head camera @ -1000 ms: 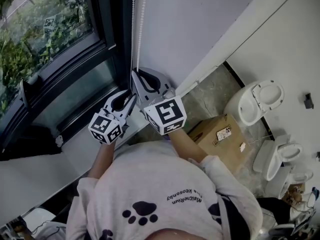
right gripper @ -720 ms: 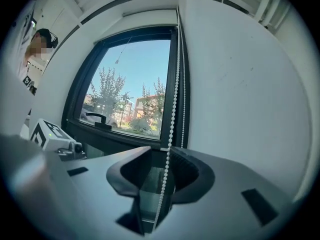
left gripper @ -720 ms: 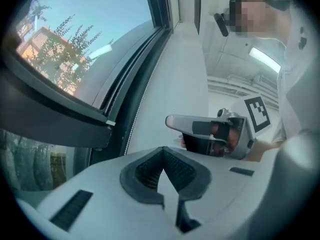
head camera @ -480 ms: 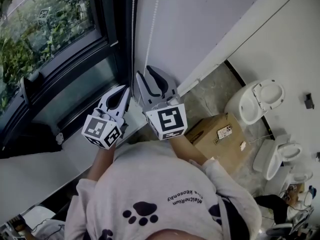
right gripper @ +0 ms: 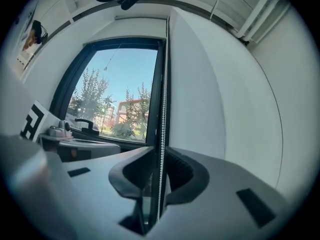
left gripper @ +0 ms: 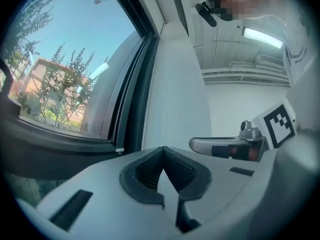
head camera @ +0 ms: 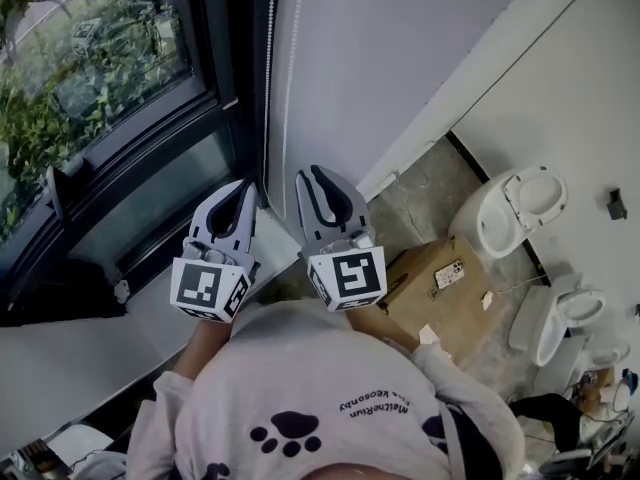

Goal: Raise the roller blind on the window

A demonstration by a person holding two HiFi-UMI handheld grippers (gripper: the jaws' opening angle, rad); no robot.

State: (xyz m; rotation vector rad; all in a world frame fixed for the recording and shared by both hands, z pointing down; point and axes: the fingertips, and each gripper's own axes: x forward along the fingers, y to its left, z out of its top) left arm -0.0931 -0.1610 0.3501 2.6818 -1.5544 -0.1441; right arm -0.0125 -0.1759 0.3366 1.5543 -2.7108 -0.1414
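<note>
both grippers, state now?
Left gripper: shut; grip on anything unclear.
Right gripper: jaws closing, bead chain between them, not pinched.

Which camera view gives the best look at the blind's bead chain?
The right gripper view: the bead chain runs close and sharp between the right hand-held gripper's closing jaws. The head view shows two thin pale strands beside the window frame; the left gripper view shows none clearly.

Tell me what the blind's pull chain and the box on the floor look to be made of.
Pull chain: a string of small white beads, slightly glossy, so probably plastic, though it could be coated metal. Box: brown, matte cardboard, judging by its folded flaps and stuck-on paper label.
</note>
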